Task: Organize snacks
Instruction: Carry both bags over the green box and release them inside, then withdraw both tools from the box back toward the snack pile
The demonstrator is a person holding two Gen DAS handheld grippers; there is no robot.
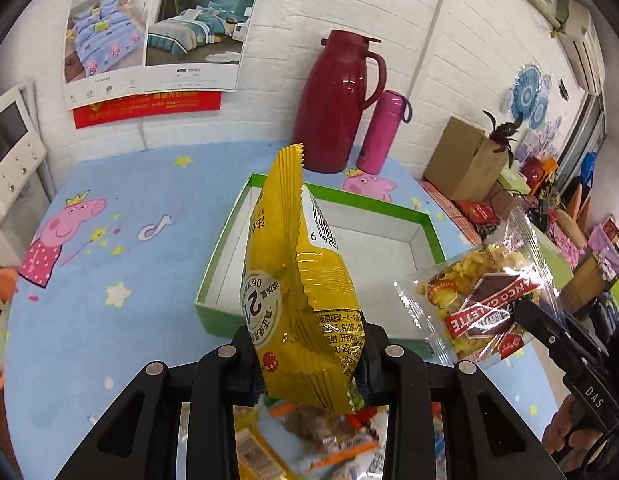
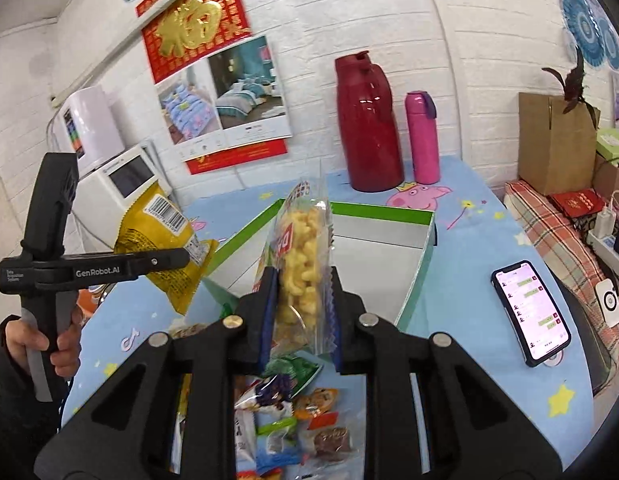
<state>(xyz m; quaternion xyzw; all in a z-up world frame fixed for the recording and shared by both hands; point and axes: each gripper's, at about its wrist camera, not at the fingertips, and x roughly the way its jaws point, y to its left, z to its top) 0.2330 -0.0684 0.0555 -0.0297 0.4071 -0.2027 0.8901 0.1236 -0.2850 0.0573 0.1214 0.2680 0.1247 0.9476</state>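
Above the near edge of the green box (image 1: 425, 220), our left tool (image 1: 309, 364) grips the yellow packet (image 1: 297, 280); our right tool (image 2: 299, 320) clamps the clear puff bag (image 2: 303, 252); both look light, crinkly, crushable; pinch sealed ends.

right tool (image 2: 299, 300) gripping clear puff packet (image 2: 303, 256), green-rimmed box (image 2: 383, 214) behind

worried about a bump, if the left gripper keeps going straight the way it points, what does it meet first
Probably the green box: the left gripper, shut on the yellow packet, points over its near wall into the open inside. Depth is unclear.
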